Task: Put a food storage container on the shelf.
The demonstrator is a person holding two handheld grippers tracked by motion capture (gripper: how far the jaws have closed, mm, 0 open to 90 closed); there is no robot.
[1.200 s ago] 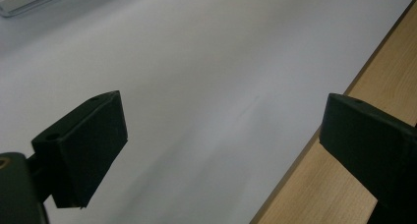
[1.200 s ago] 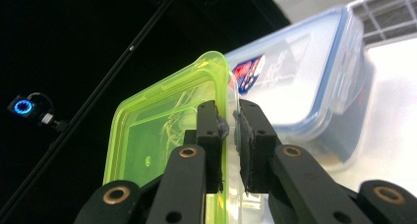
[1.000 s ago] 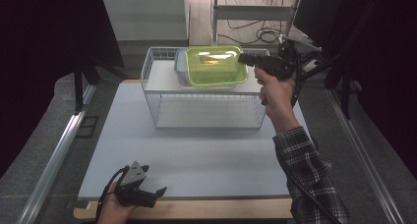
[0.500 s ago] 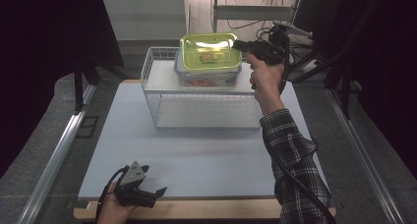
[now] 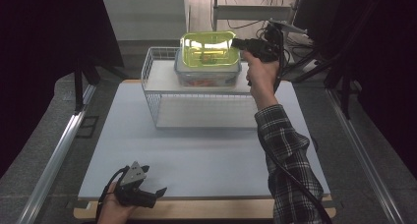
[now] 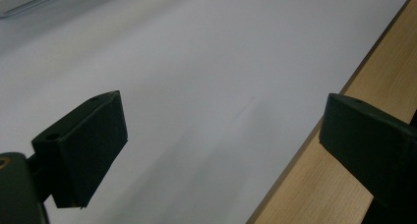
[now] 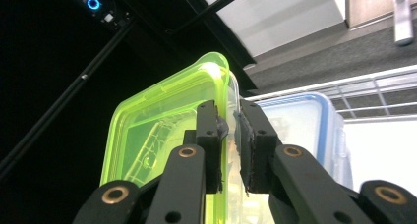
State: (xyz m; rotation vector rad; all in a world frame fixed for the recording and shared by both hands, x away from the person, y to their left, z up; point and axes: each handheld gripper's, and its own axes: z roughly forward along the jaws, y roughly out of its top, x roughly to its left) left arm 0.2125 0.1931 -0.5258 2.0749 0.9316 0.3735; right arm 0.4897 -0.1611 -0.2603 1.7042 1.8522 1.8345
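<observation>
My right gripper (image 5: 239,43) is shut on the rim of a clear container with a lime-green lid (image 5: 209,49), and holds it tilted above the white wire basket (image 5: 196,113). In the right gripper view the jaws (image 7: 227,113) pinch the edge of the green-lidded container (image 7: 157,130). Beneath it a second clear container with a blue-edged lid (image 5: 206,75) rests on the basket's upper shelf; it is also seen as the blue-lidded container (image 7: 300,118). My left gripper (image 5: 153,195) lies low at the table's front edge, open, nothing between its jaws (image 6: 221,121).
The basket stands at the back of the white tabletop (image 5: 206,150), which has a wooden front strip (image 6: 319,184). Dark curtains flank both sides. Cables and metal stands (image 5: 275,17) sit behind the basket. The basket rim (image 7: 373,79) runs behind the blue-lidded container.
The right hand lifted the green-lidded container up off the blue-lidded one, shifted it slightly left and tilted its lid toward the camera. The left gripper stayed still.
</observation>
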